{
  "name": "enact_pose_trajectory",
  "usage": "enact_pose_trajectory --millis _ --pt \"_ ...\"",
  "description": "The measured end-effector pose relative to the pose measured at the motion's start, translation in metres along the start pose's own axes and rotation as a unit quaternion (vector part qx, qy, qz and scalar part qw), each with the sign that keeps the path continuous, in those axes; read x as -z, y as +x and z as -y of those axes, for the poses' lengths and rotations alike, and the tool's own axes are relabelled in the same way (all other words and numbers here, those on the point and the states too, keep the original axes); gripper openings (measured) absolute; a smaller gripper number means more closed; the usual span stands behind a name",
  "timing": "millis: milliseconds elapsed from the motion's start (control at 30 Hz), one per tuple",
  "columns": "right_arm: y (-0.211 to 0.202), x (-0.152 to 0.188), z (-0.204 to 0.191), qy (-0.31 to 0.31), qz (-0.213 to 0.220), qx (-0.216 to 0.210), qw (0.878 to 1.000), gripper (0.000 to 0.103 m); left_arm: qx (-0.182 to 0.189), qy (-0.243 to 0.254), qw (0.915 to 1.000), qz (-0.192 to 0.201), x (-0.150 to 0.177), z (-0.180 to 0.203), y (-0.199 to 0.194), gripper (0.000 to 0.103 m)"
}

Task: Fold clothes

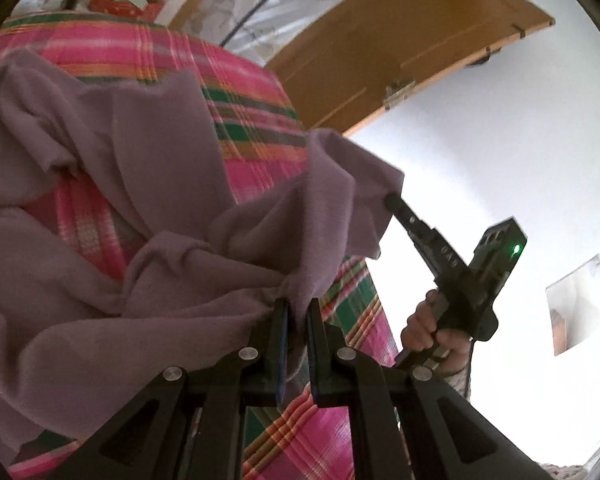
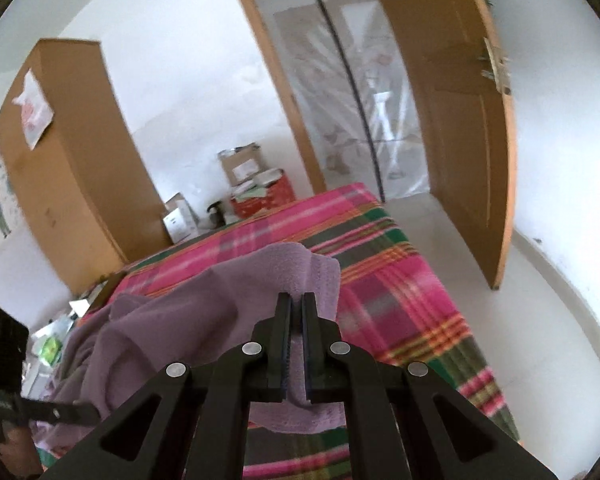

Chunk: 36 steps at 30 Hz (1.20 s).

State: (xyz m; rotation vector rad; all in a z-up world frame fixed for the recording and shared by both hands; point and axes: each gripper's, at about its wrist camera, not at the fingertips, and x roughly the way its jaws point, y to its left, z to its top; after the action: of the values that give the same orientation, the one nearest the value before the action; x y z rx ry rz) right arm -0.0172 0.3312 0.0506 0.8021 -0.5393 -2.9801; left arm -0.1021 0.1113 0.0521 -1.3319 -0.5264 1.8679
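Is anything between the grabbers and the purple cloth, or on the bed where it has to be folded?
Nothing visible. The left gripper and the right gripper are each shut on the purple cloth itself. The plaid bed next to it shows only bare blanket; what lies under the cloth is hidden.

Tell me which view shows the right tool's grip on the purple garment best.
The right wrist view: the right tool is shut on the purple garment, with fabric showing between its fingers. The left wrist view shows that tool from the side, only its tip meeting the fabric's edge.
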Motion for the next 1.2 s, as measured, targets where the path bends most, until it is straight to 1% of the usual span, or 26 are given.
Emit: enact_pose_trajectory --millis 100,200,300,367,433,467,533,567,600,667,700,767,800,867,900,933,967,1033,1100,1133,1167,1200 --pt "0.002 0.006 0.008 -0.001 -0.007 0.023 1.000 0.005 -0.006 -0.016 0.9998 -0.014 0.003 -0.006 0.012 0.009" --pt "0.006 0.013 0.012 -0.007 -0.014 0.039 0.999 0.006 -0.019 -0.009 0.9996 -0.021 0.006 -0.006 0.016 0.009" --pt "0.011 0.020 0.019 0.008 -0.024 0.041 0.999 0.008 -0.030 -0.012 0.9993 -0.018 0.008 -0.006 0.014 0.009" --pt "0.014 0.024 0.025 0.023 -0.035 0.039 0.998 0.010 -0.035 -0.012 0.9992 -0.013 0.010 -0.008 0.006 0.012" --pt "0.013 0.029 0.027 0.031 -0.043 0.038 0.998 0.012 -0.048 -0.012 0.9988 -0.005 0.014 -0.010 -0.006 0.016" --pt "0.012 0.031 0.027 0.033 -0.045 0.039 0.998 0.014 -0.053 -0.015 0.9985 -0.001 0.016 -0.012 -0.012 0.016" --pt "0.007 0.035 0.026 0.037 -0.047 0.036 0.998 0.024 -0.067 -0.021 0.9975 0.014 0.024 -0.017 -0.029 0.017" --pt "0.004 0.037 0.025 0.038 -0.046 0.034 0.998 0.027 -0.075 -0.026 0.9966 0.024 0.028 -0.019 -0.040 0.017" --pt "0.001 0.038 0.024 0.040 -0.045 0.029 0.998 0.027 -0.081 -0.030 0.9957 0.034 0.032 -0.022 -0.049 0.017" --pt "-0.006 0.041 0.021 0.042 -0.043 0.022 0.998 0.032 -0.091 -0.042 0.9933 0.059 0.043 -0.029 -0.073 0.020" --pt "-0.011 0.042 0.019 0.045 -0.042 0.017 0.998 0.032 -0.099 -0.053 0.9909 0.074 0.051 -0.035 -0.089 0.022" --pt "-0.016 0.047 0.009 0.047 -0.049 -0.006 0.998 0.033 -0.116 -0.078 0.9846 0.105 0.066 -0.050 -0.118 0.024" --pt "-0.018 0.049 0.004 0.046 -0.054 -0.018 0.997 0.033 -0.126 -0.095 0.9800 0.122 0.076 -0.058 -0.134 0.025" --pt "-0.020 0.057 -0.011 0.045 -0.066 -0.046 0.996 0.040 -0.144 -0.131 0.9685 0.156 0.096 -0.075 -0.164 0.026" --pt "-0.020 0.061 -0.018 0.045 -0.073 -0.060 0.994 0.042 -0.152 -0.148 0.9620 0.172 0.106 -0.084 -0.178 0.027" --pt "-0.020 0.066 -0.026 0.045 -0.082 -0.076 0.993 0.046 -0.161 -0.168 0.9544 0.187 0.119 -0.094 -0.192 0.028" --pt "-0.019 0.071 -0.034 0.045 -0.091 -0.092 0.991 0.053 -0.169 -0.189 0.9464 0.200 0.133 -0.104 -0.204 0.028" --pt "-0.017 0.080 -0.048 0.043 -0.106 -0.116 0.987 0.057 -0.181 -0.229 0.9318 0.216 0.156 -0.122 -0.221 0.030" --pt "-0.014 0.090 -0.064 0.034 -0.118 -0.129 0.984 0.057 -0.192 -0.266 0.9162 0.230 0.178 -0.140 -0.238 0.030" --pt "-0.013 0.093 -0.069 0.032 -0.123 -0.133 0.983 0.057 -0.193 -0.281 0.9108 0.233 0.188 -0.146 -0.244 0.030" --pt "-0.011 0.096 -0.075 0.032 -0.129 -0.140 0.981 0.057 -0.192 -0.289 0.9081 0.235 0.195 -0.150 -0.246 0.030" --pt "-0.009 0.100 -0.080 0.033 -0.134 -0.146 0.980 0.057 -0.190 -0.291 0.9075 0.236 0.201 -0.151 -0.246 0.030"
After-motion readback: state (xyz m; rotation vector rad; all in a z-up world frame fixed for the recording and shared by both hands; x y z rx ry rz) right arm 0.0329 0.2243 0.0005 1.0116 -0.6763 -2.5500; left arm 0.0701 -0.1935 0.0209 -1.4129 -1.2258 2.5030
